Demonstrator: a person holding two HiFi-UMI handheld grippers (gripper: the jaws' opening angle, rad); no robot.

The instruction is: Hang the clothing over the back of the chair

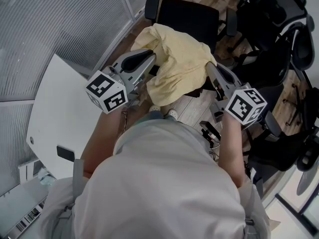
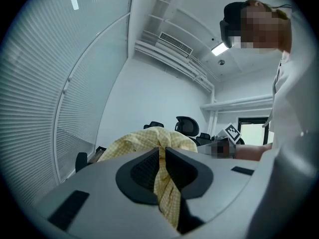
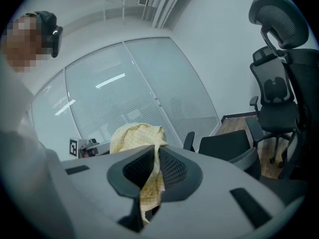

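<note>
Shirt (image 1: 174, 63) (yellow check) is held up, bunched, between both grippers. Left gripper (image 1: 149, 55) is pinched narrow on a fold of the shirt, which is seen between its pads in the left gripper view (image 2: 162, 152). Right gripper (image 1: 210, 66) is likewise clamped on the opposite edge (image 3: 155, 152). Shirt is positioned just in front of the black chair (image 1: 192, 15); contact with it can't be determined. White bench (image 1: 55, 108) is seen at left.
</note>
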